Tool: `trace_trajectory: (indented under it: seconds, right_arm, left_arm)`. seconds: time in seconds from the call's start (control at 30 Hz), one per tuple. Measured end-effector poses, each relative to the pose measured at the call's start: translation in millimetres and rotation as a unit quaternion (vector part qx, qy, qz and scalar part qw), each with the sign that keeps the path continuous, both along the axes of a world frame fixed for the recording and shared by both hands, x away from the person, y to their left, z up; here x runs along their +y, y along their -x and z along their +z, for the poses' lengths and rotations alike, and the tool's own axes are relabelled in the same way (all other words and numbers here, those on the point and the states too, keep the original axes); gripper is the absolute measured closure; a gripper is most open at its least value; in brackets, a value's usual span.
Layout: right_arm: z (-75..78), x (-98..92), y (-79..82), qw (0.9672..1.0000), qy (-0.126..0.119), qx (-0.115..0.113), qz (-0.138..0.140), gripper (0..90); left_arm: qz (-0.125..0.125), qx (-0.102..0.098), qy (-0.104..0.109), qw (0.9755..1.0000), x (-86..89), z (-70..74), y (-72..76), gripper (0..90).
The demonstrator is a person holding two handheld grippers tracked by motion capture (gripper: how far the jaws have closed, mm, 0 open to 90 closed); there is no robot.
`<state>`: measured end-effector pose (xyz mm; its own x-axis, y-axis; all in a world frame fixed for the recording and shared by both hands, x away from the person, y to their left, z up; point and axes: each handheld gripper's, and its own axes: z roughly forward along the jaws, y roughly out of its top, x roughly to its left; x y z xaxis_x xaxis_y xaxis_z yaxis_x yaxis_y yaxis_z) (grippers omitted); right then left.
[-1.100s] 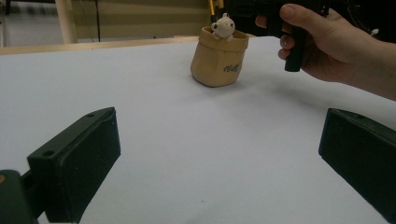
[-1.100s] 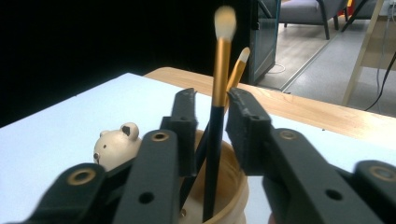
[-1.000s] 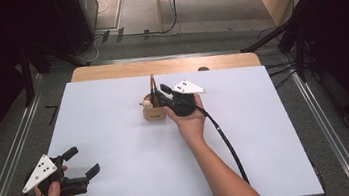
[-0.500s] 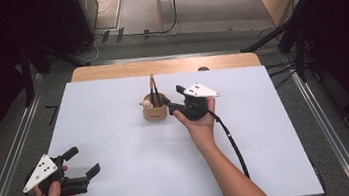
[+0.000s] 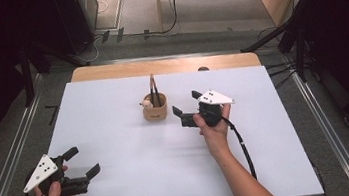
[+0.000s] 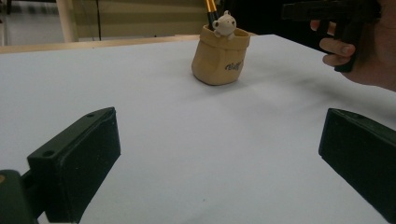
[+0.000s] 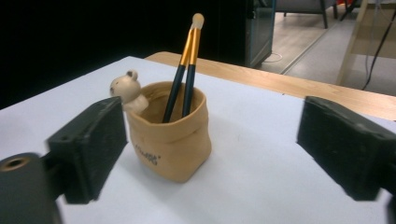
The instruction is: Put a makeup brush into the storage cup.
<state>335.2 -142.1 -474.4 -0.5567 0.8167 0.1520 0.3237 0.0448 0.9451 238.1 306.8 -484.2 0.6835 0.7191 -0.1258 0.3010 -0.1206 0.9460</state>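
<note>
In the middle of the high view, a little tan holder shaped like a bag [image 5: 155, 108] is standing on the white table [image 5: 122, 185], and a tiny bear figure [image 5: 146, 103] is peeking over its rim. Two brushes with dark handles and gold bands [image 5: 153, 88] are leaning inside it, poking up tall.

The right gripper [image 5: 187, 108] is hanging just to the right of the holder, not touching it. Its jaws have just been opening and are standing wide apart with nothing between them.

The left gripper [image 5: 82, 162] is sitting in the lower left of the high view, well apart from the holder, with its jaws also wide apart and holding nothing.

What could go wrong? The holder is looking small and light, and the brushes are making it top-heavy. If the right gripper is bumping its side or a brush, it may be tipping over and spilling them.
</note>
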Motion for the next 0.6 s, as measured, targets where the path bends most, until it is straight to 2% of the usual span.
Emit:
trace_trajectory:
  seconds: [0.17, 0.6]
  right_arm:
    - [-0.4, -10.5, 7.3, 1.0000, -0.001, 0.004, 0.000, 0.0]
    - [-5.0, -38.4, 29.3, 1.0000, 0.001, 0.001, -0.007, 0.0]
  left_arm:
    - [0.000, 0.000, -0.001, 1.0000, -0.1, 0.0, 0.1, 0.0]
    - [-0.001, 0.001, -0.003, 1.0000, -1.6, -0.4, 0.2, 0.0]
